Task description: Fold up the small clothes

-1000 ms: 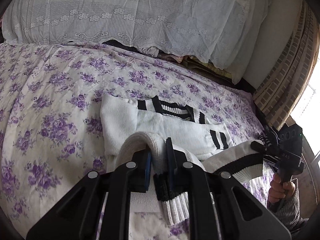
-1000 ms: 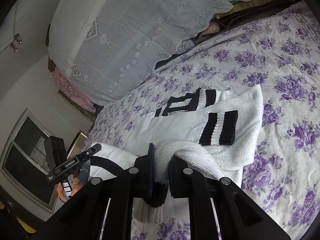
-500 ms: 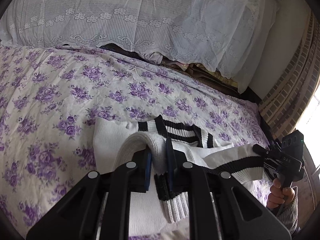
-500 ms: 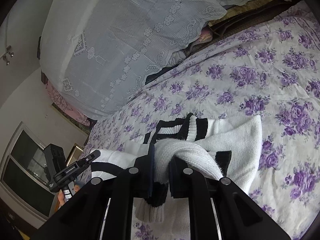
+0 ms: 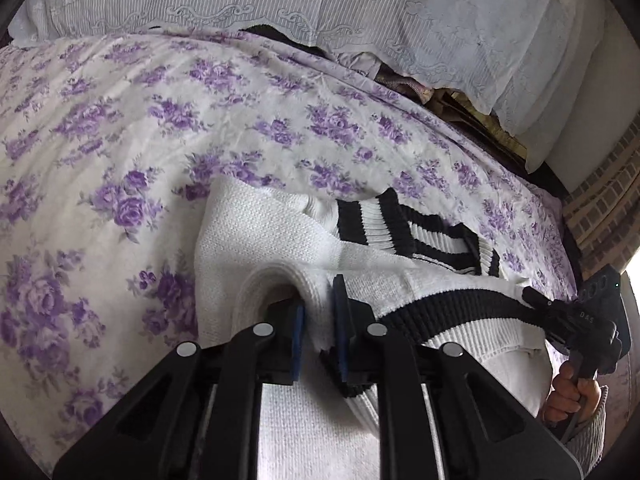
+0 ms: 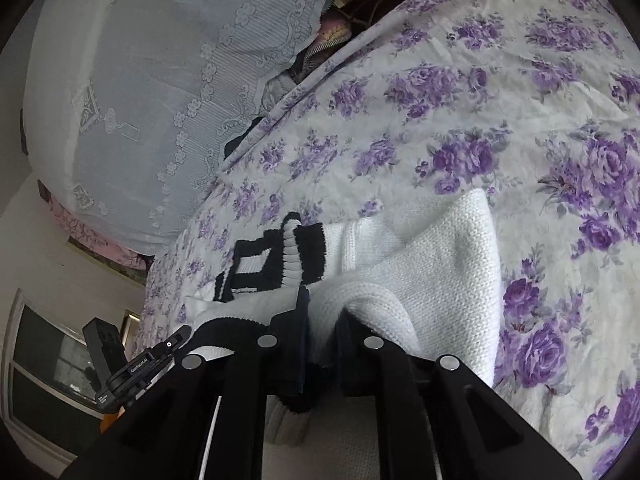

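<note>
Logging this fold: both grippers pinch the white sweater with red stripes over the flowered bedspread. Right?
Not quite: the stripes are black, not red, as the left wrist view shows. Both the left gripper and right gripper do pinch the white sweater over the flowered bedspread.

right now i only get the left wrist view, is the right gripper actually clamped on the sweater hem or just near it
Observer: Clamped. The right gripper has white knit of the sweater pinched between its pads.
Operator: what sits past its tips
Observer: The black and white striped ribbing, lying on the floral bedspread.
Operator: can it see my left gripper
Observer: Yes, the left gripper is low on that view's left, at the black-edged hem.
</note>
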